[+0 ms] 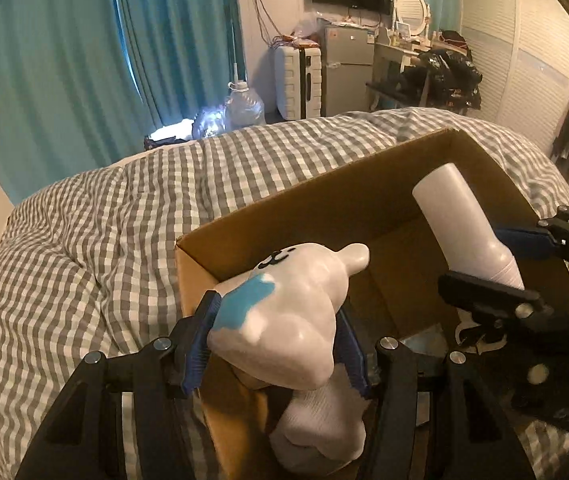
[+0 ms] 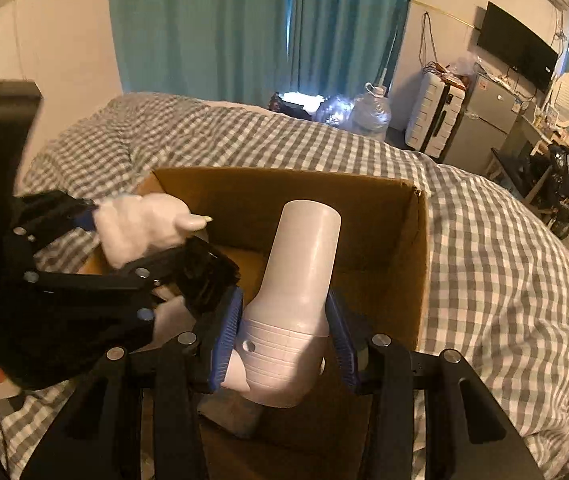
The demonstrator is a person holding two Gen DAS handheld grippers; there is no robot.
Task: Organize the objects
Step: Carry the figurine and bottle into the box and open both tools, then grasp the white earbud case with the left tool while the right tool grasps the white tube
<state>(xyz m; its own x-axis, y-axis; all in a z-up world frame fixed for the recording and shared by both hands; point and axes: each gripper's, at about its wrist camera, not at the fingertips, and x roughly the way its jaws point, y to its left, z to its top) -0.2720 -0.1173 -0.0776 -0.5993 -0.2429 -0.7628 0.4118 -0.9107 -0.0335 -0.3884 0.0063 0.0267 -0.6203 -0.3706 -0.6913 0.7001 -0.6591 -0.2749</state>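
Observation:
My left gripper (image 1: 276,336) is shut on a white cartoon figurine (image 1: 292,312) with a blue patch and a drawn face, held over the near left corner of an open cardboard box (image 1: 324,196). My right gripper (image 2: 284,340) is shut on a white plastic bottle (image 2: 296,280), held tilted over the box (image 2: 284,184). The bottle (image 1: 464,228) and right gripper (image 1: 520,264) show at the right of the left wrist view. The figurine (image 2: 144,228) and left gripper (image 2: 144,240) show at the left of the right wrist view.
The box sits on a bed with a grey checked cover (image 1: 96,248). A rolled white sock (image 1: 320,428) lies below the figurine, and a grey cloth (image 2: 232,412) lies in the box. Teal curtains (image 1: 84,60), water jugs (image 1: 244,104), a suitcase (image 1: 296,80) and a small fridge (image 1: 348,72) stand beyond the bed.

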